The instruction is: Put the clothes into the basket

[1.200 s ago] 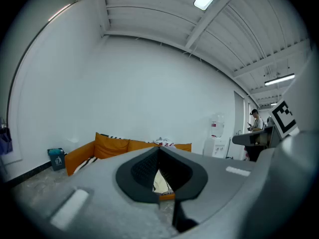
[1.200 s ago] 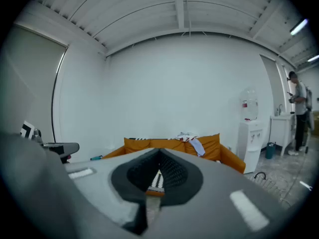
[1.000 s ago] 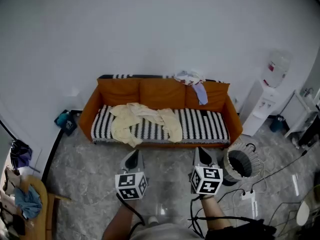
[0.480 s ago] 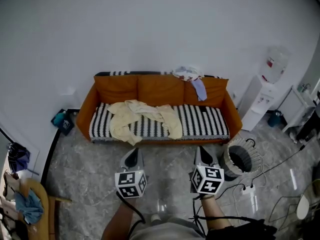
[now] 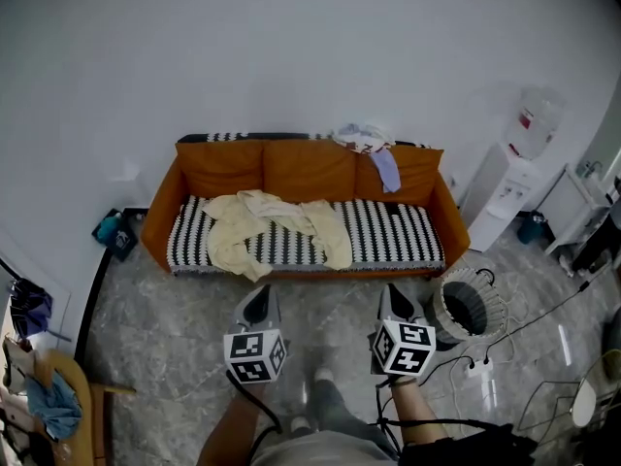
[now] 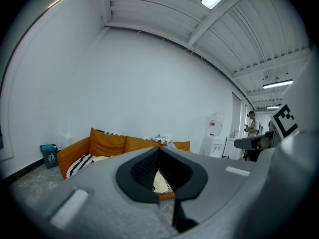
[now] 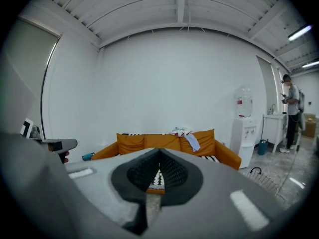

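Note:
A cream pile of clothes (image 5: 272,231) lies on the left half of the striped seat of the orange sofa (image 5: 301,173). A blue and white garment (image 5: 374,151) hangs over the sofa's backrest toward the right; the right gripper view shows this garment (image 7: 191,141) too. The round wire basket (image 5: 469,309) stands on the floor off the sofa's right front corner. My left gripper (image 5: 257,304) and right gripper (image 5: 395,302) hover side by side above the floor in front of the sofa. Both are shut with nothing in them, jaws meeting at the tips of the left gripper (image 6: 159,149) and the right gripper (image 7: 159,151).
A water dispenser (image 5: 509,197) stands right of the sofa, with a white shelf (image 5: 582,223) beyond it. Cables and a power strip (image 5: 477,372) lie on the floor near the basket. A teal bin (image 5: 109,231) sits left of the sofa. A person (image 7: 291,114) stands far right.
The head view has shifted: the sofa now sits a little higher and further left in the picture. A foot has come into view between the grippers. Both grippers stay shut.

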A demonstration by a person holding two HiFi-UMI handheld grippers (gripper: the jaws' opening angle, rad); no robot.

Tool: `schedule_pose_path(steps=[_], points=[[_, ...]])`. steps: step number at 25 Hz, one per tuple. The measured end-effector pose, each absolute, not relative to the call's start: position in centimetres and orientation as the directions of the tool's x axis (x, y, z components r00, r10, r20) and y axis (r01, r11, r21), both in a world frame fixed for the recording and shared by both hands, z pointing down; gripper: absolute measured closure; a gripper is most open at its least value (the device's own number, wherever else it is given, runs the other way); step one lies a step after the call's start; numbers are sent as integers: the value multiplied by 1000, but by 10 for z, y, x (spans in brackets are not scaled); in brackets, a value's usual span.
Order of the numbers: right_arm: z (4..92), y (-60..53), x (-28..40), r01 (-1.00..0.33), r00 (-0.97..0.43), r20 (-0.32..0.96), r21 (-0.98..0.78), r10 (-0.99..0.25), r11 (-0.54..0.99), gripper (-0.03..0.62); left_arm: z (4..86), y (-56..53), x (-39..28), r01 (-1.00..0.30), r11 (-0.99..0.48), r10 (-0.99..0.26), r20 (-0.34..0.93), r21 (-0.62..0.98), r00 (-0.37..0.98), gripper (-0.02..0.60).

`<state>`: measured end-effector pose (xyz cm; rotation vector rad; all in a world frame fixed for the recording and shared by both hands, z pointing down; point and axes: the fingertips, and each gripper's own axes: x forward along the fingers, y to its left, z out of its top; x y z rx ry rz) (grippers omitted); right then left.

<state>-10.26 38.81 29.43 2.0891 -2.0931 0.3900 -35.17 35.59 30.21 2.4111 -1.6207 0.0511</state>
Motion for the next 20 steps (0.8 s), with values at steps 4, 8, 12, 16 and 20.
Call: schedule_pose_path(steps=[4,8,12,16,20], points=[[297,361,-94,-995,-18,291,-100,-957,-12,591,302,330,-346,-922,-354,-910,171,156,378,588],[294,325,-81,-988,-40,271,-155,-962,-3,591,297,296,-334,-926,-348,-913,173,142,370,588],[294,284,-65,-989,-58,280,-145,-958,17,591,295,260,-317,-930,-346,-915,177,123,363,588],[294,245,-48,-987,-79,289,-155,-954,35,591,291,223,-300,-935,-339,-918,183,102,352,588],[294,208,-26,-983,-95,287,-176,-953,45,591,290,184,-280,-937,-338,-919,185,88,348,588]])
